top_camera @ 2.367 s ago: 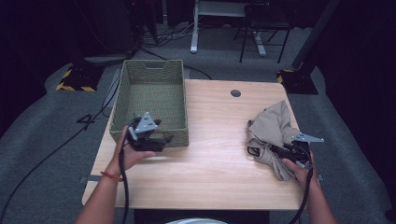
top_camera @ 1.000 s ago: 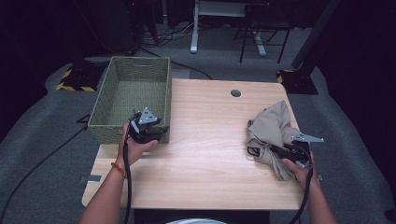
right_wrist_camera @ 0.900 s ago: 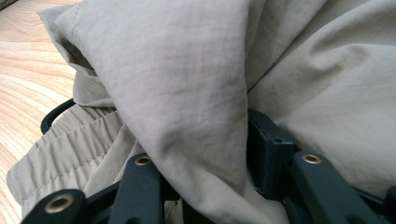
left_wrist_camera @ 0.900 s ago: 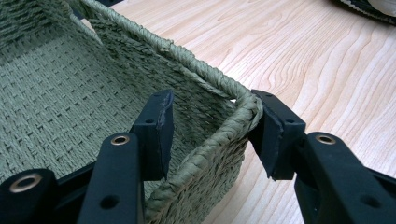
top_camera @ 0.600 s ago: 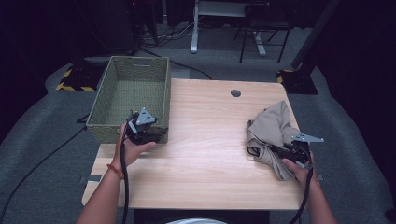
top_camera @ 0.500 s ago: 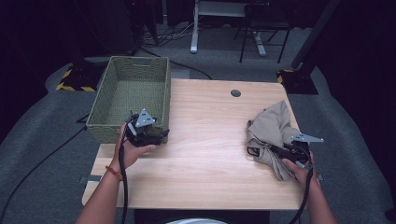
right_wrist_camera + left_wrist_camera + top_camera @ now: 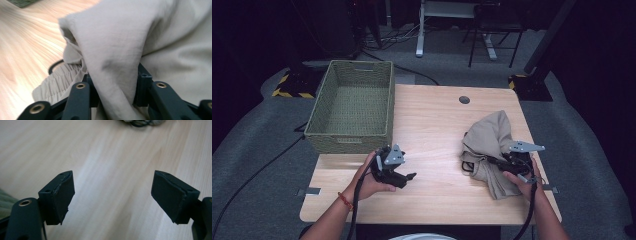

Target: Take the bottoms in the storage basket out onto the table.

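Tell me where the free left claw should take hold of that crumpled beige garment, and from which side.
Probably the bunched waistband at the beige garment's left edge, coming across the bare table from the left. That gathered band faces the left claw, whose jaws stand open on nothing, and gives a thick fold to pinch. The right claw already pinches a fold nearer the person.

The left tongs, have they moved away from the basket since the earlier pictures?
Yes. The left tongs have come off the basket rim, toward the person and rightward over the table, jaws just opened, empty.
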`<state>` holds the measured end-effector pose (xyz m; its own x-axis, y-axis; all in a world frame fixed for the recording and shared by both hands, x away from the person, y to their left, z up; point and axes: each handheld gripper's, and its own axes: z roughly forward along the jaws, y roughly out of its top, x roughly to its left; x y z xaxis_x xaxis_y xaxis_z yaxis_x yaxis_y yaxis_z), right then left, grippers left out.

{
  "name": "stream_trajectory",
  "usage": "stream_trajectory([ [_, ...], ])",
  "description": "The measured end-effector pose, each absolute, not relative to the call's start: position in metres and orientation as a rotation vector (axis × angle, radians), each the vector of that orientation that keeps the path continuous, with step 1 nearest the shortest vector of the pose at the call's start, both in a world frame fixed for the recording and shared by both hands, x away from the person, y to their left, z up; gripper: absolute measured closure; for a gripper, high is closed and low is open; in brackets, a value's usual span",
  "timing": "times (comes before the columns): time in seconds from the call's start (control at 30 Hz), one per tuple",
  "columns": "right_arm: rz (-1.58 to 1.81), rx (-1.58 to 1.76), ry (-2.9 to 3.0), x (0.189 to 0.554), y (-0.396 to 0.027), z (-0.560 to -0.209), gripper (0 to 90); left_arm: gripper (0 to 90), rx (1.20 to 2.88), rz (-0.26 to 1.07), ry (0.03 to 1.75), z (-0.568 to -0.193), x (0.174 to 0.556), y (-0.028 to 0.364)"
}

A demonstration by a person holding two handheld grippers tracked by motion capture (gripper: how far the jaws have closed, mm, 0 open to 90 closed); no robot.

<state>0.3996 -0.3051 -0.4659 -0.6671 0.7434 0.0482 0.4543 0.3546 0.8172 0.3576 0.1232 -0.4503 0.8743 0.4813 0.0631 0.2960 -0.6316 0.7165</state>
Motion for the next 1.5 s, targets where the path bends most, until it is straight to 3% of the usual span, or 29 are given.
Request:
stream_trajectory([
  [0.2, 1.249, 0.917, 2.331, 0.396, -0.279, -0.446, 80.1, 19.7, 2.35, 0.237, 0.586, -0.477, 0.361, 0.125],
  [0.47, 1.339, 0.771, 2.339, 0.395, -0.245, -0.406, 78.5, 19.7, 2.386, 0.193, 0.593, -0.497, 0.363, 0.125],
  [0.6, 1.332, 0.76, 2.288, 0.397, -0.241, -0.392, 73.2, 17.6, 2.361, 0.184, 0.587, -0.499, 0.366, 0.125],
  [0.83, 1.207, 0.93, 2.188, 0.408, -0.274, -0.408, 67.8, 10.2, 2.326, 0.2, 0.586, -0.505, 0.364, 0.122],
  [1.0, 1.002, 1.105, 2.23, 0.418, -0.31, -0.448, 73.5, 10.2, 2.323, 0.205, 0.598, -0.505, 0.364, 0.119],
  [1.2, 0.849, 1.244, 2.201, 0.419, -0.34, -0.467, 54.7, 10.2, 2.321, 0.208, 0.607, -0.505, 0.364, 0.117],
  [1.5, 1.005, 1.145, 2.097, 0.386, -0.362, -0.435, 37.0, 10.9, 2.32, 0.218, 0.612, -0.504, 0.363, 0.118],
])
